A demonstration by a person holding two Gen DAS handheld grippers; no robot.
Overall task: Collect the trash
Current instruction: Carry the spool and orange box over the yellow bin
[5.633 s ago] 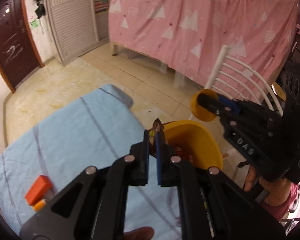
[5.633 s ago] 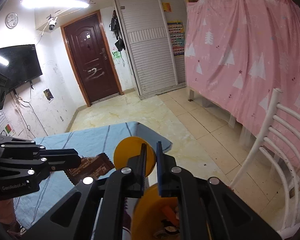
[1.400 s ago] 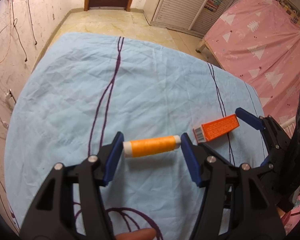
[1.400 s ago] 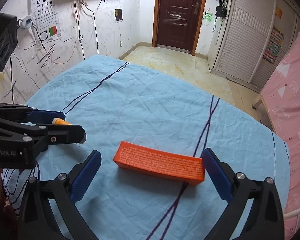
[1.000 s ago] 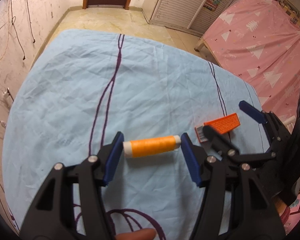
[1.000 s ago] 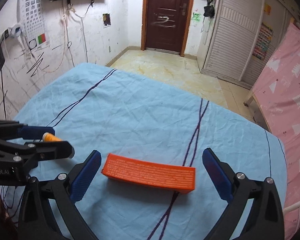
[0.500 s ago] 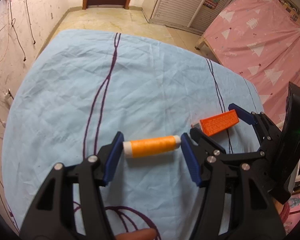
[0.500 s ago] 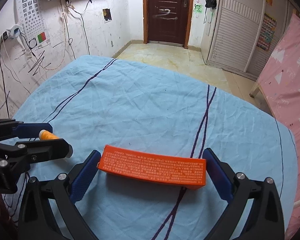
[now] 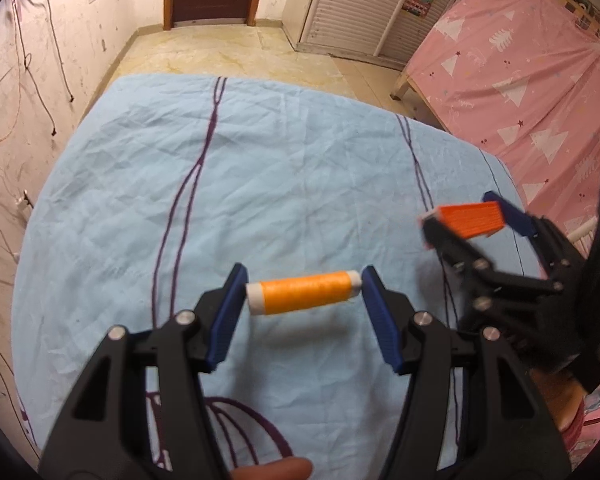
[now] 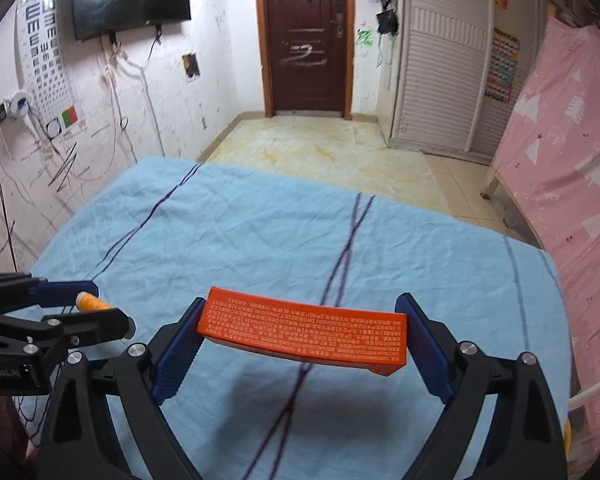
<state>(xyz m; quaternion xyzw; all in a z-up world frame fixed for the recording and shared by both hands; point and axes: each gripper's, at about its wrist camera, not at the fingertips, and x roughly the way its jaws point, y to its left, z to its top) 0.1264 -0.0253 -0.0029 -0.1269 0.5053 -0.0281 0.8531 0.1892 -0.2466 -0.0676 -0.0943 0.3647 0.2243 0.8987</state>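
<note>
An orange thread spool (image 9: 304,293) with white ends hangs just above the blue striped cloth (image 9: 300,160), casting a shadow. My left gripper (image 9: 304,280) is shut on it, a pad at each end. To its right, my right gripper (image 9: 462,214) carries an orange box (image 9: 472,220). In the right wrist view the printed orange box (image 10: 304,332) spans the right gripper (image 10: 302,306) end to end, lifted off the cloth. Its jaws are closing, with the pads against both ends. At the left edge of that view is the left gripper (image 10: 108,308) with the spool (image 10: 90,302).
The cloth covers a table whose far edge meets a tiled floor (image 10: 324,148). A pink sheet (image 9: 540,80) hangs to the right. A white chair rail (image 10: 592,392) and a bit of yellow (image 10: 566,440) sit past the table's right edge. A fingertip (image 9: 272,470) shows below.
The right gripper's jaws have narrowed onto the orange box, and the box has come up off the cloth. The left gripper has kept its hold on the spool.
</note>
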